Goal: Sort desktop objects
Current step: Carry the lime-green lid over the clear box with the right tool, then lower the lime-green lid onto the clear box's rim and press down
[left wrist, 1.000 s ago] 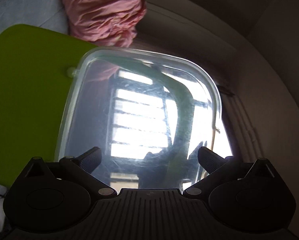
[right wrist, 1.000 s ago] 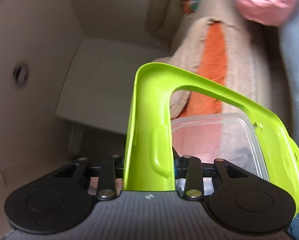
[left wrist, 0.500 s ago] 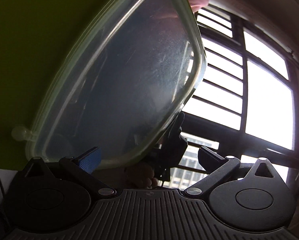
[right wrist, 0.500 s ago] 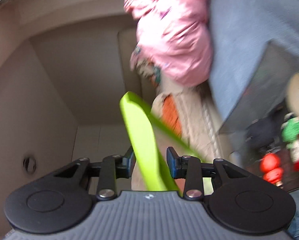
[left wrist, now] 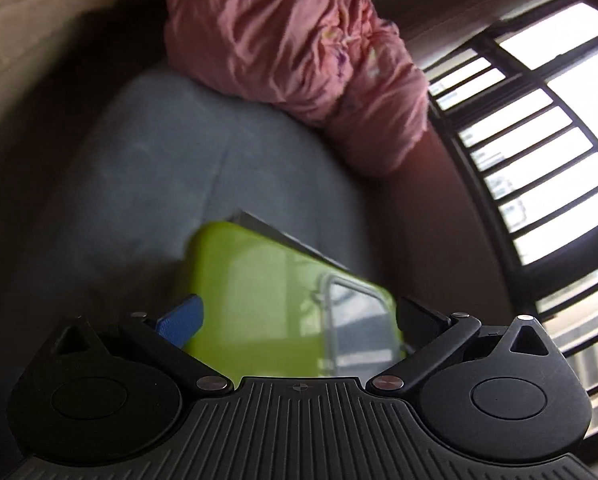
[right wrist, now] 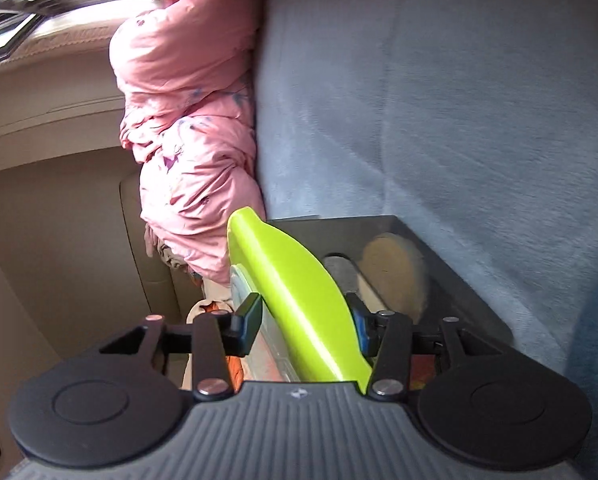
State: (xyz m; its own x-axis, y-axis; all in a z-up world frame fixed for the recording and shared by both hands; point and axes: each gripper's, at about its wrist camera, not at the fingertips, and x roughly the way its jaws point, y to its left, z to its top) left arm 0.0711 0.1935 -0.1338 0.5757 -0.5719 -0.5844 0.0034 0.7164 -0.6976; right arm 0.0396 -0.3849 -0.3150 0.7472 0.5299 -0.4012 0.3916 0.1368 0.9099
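My right gripper (right wrist: 305,320) is shut on a lime-green container lid (right wrist: 295,300) with a clear window, held edge-on over a dark grey storage box (right wrist: 451,276). The box holds a round tan object (right wrist: 395,272) and a grey one. In the left wrist view the same lid (left wrist: 259,300) lies flat-on just beyond my left gripper (left wrist: 299,316), which is open wide and holds nothing. The box edge (left wrist: 291,240) shows just behind the lid there.
A pink bundle of cloth (left wrist: 299,52) (right wrist: 187,128) lies on the blue-grey sofa cushion (right wrist: 459,100) (left wrist: 159,168) behind the box. A barred window (left wrist: 539,140) is at the right of the left wrist view. A beige wall (right wrist: 51,220) stands left.
Both grippers have swung round from facing the wall and window to facing the sofa and box. The lid came along in the right gripper and now sits lower and farther from the left gripper.
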